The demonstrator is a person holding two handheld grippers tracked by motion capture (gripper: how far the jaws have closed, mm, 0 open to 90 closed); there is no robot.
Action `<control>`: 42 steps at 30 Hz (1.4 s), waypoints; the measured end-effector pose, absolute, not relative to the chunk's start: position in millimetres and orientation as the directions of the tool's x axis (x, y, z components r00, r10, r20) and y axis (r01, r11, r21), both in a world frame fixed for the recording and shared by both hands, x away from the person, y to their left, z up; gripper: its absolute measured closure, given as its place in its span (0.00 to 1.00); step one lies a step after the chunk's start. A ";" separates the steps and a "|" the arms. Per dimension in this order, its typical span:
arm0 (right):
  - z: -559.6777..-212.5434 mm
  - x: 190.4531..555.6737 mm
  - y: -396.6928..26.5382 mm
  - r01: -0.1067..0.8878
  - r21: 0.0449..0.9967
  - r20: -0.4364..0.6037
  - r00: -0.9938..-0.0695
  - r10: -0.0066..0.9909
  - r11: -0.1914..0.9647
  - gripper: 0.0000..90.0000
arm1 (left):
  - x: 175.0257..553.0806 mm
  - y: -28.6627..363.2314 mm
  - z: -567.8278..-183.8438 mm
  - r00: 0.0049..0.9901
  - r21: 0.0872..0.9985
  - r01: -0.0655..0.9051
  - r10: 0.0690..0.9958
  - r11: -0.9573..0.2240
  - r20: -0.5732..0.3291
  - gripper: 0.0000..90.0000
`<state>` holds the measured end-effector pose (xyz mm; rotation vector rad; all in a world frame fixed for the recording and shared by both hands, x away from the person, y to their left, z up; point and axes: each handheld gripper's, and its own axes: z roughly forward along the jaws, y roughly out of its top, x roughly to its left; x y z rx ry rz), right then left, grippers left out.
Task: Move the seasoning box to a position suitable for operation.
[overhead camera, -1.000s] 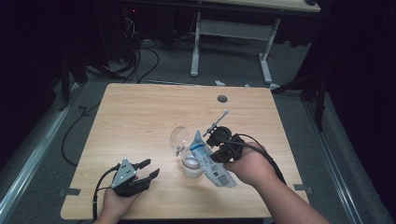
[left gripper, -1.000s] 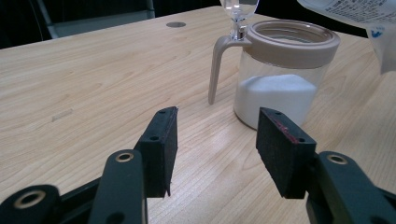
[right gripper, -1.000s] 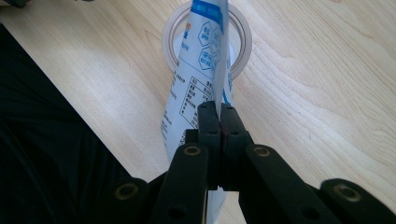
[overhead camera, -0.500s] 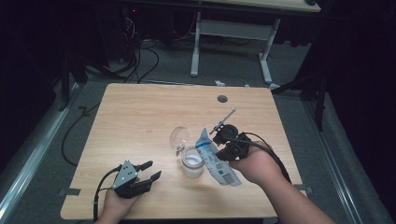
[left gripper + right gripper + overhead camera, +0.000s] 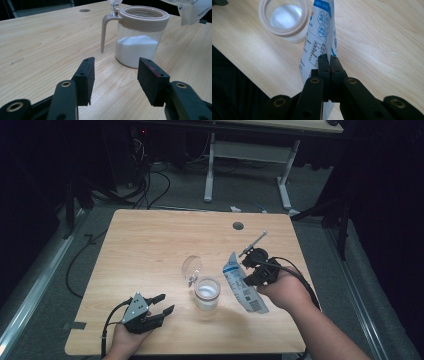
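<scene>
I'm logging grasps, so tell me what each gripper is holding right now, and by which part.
The right gripper is shut on the white printed pouch, pinching its flat edge partway along. The left gripper is open and holds nothing.

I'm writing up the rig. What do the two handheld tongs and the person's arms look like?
Both tongs, left and right, are black with flat rectangular pads and brass-coloured rivets. A grey three-cornered plate tops the left; black cables trail from each. The forearms are bare, no sleeves in view.

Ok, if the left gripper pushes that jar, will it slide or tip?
The jar looks squat and holds white powder low down, so it would probably slide. Its lid stands open, so a hard shove might spill. The open left gripper hasn't touched it.
</scene>
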<state>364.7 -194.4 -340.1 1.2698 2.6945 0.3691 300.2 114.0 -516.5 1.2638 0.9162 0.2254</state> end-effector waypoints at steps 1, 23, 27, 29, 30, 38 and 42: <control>-341.4 366.0 -195.9 0.737 0.282 -0.025 -0.634 0.773 0.614 1.00 | 300.2 114.0 -516.5 0.640 0.885 0.326 0.611 0.333 -0.466 0.54; -363.7 390.6 -221.4 0.790 0.258 -0.046 -0.565 0.824 0.557 1.00 | 300.4 112.9 -519.2 0.641 0.883 0.337 0.607 0.327 -0.469 0.54; -366.0 392.9 -223.6 0.795 0.255 -0.048 -0.559 0.828 0.551 1.00 | 300.1 112.5 -519.7 0.644 0.885 0.336 0.607 0.322 -0.465 0.54; -368.2 394.8 -225.4 0.794 0.252 -0.050 -0.560 0.827 0.553 1.00 | 299.8 112.0 -519.8 0.645 0.884 0.337 0.605 0.323 -0.467 0.53; -370.6 396.7 -227.1 0.794 0.246 -0.056 -0.561 0.826 0.556 1.00 | 299.6 111.7 -519.8 0.646 0.884 0.336 0.604 0.324 -0.467 0.53; -377.2 400.4 -234.4 0.812 0.239 -0.061 -0.535 0.842 0.533 1.00 | 298.8 110.5 -520.9 0.650 0.887 0.340 0.603 0.314 -0.463 0.53; -379.1 401.2 -238.8 0.814 0.255 -0.067 -0.524 0.849 0.522 1.00 | 298.7 110.0 -521.5 0.650 0.886 0.340 0.603 0.314 -0.463 0.53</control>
